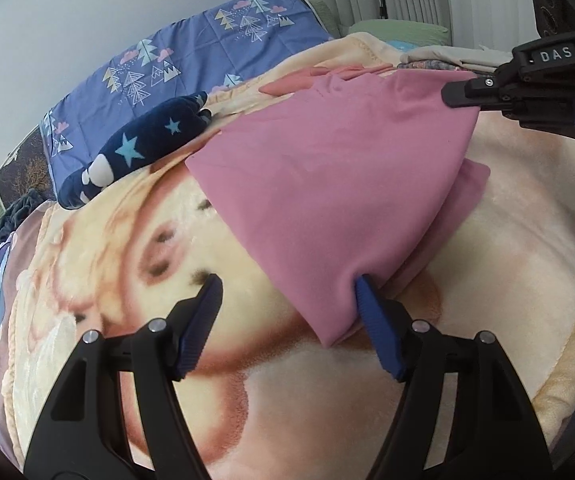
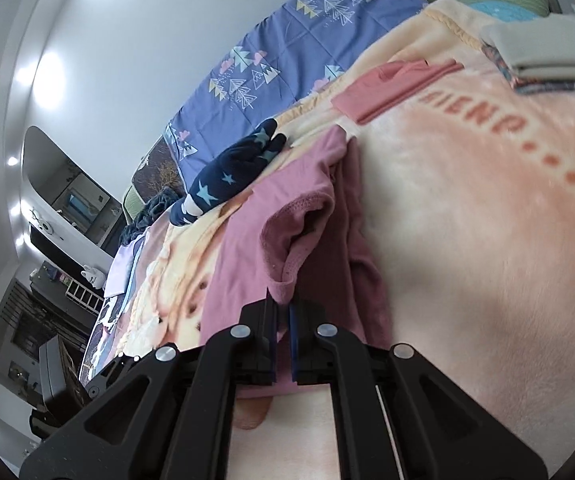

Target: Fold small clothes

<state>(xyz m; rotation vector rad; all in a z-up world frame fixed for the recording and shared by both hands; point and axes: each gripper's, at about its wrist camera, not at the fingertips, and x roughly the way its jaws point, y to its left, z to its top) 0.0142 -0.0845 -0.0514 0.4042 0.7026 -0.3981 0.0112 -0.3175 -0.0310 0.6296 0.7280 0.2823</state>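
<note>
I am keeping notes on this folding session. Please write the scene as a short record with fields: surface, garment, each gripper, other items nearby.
surface: cream blanket with a printed picture, on a bed
garment: pink garment, partly lifted off the blanket
left gripper: open, one finger under the garment's near corner
right gripper: shut on the garment's edge
other items: navy star-print garment; folded clothes at the far side; blue tree-print quilt

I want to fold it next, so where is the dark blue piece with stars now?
In the left wrist view the navy star garment lies upper left on the cream blanket, beside the pink garment, against the purple quilt.
</note>
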